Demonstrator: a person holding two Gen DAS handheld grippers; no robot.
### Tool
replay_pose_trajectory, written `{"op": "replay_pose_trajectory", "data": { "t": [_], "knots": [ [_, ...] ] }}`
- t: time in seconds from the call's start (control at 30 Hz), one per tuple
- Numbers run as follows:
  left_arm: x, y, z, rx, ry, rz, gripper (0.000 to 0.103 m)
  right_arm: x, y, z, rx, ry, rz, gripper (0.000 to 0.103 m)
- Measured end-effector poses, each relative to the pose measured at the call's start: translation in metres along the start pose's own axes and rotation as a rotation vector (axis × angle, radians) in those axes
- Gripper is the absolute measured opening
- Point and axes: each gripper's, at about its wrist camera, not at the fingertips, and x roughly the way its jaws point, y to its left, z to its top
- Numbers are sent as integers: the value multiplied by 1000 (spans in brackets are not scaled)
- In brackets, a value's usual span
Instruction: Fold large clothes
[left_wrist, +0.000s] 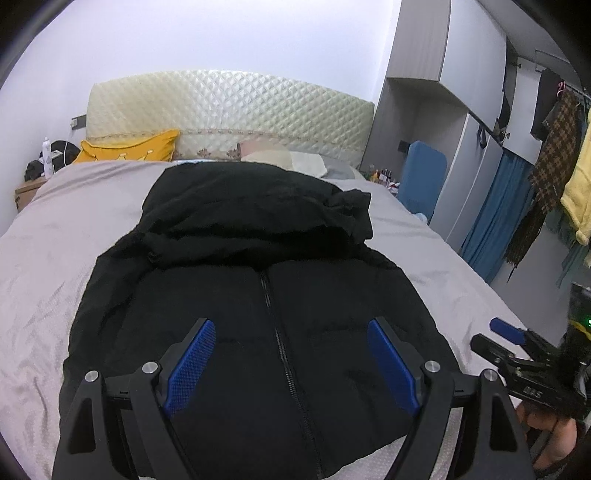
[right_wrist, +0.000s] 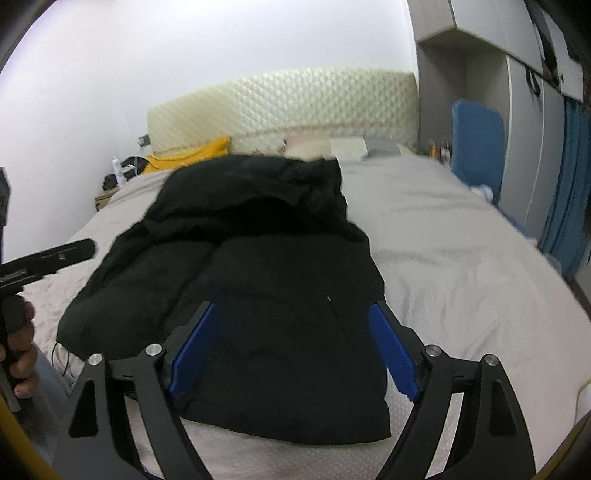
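Jacket (left_wrist: 258, 295) lies zipped on the bed (left_wrist: 44, 277); both claws (left_wrist: 291, 354) (right_wrist: 295, 347) hover released. I'd grab the hem corners evenly.

Left wrist view sits low at the foot of the bed (left_wrist: 44, 280), close over the black jacket (left_wrist: 258, 295), facing the quilted headboard (left_wrist: 229, 110), with the right gripper (left_wrist: 496, 334) at its right edge. Right wrist view looks the same way from slightly further right, jacket (right_wrist: 258, 277) left of centre, left gripper (right_wrist: 48, 258) at far left. Both share jacket, bed, headboard (right_wrist: 280, 103) and blue panel (left_wrist: 423, 177) (right_wrist: 478, 144).
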Motion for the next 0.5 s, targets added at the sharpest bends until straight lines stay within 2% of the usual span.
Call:
{"op": "replay_pose_trajectory", "data": {
  "t": [0.07, 0.13, 0.4, 0.5],
  "knots": [
    [4, -1, -1, -2, 10, 0, 84, 13, -12, -4, 31, 51, -4, 91],
    [7, 0, -2, -6, 18, -2, 84, 28, -23, -8, 64, 97, -9, 103],
    [15, 6, -3, -28, 43, -9, 84, 78, -73, -29, 230, 279, -76, 103],
    [16, 11, -2, -52, 50, -19, 84, 96, -88, -41, 302, 355, -69, 103]
  ]
}}
